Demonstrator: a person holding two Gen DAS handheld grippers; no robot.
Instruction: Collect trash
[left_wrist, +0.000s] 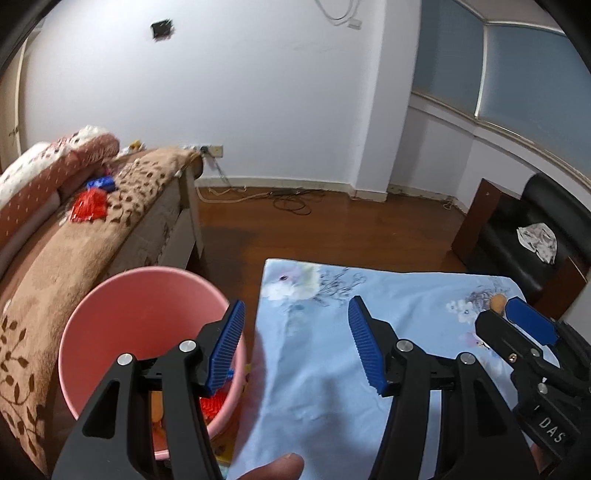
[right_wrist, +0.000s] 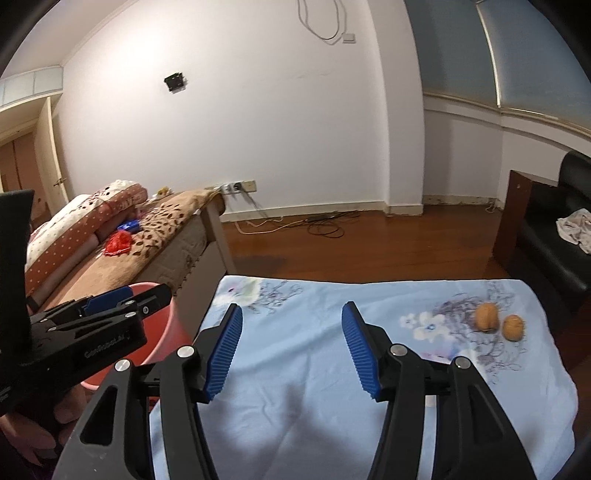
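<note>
A pink bucket stands on the floor left of a table under a light blue floral cloth; red and orange trash lies in its bottom. My left gripper is open and empty, its left pad over the bucket's rim and its right pad over the cloth. My right gripper is open and empty above the cloth. Two brown walnut-like pieces lie at the cloth's far right. The left gripper shows at the left of the right wrist view, over the bucket.
A sofa with a brown leaf-patterned throw stands left of the bucket, with red and blue wrappers on it. A black chair holding a crumpled cloth sits at the right. Cables trail on the wooden floor by the wall.
</note>
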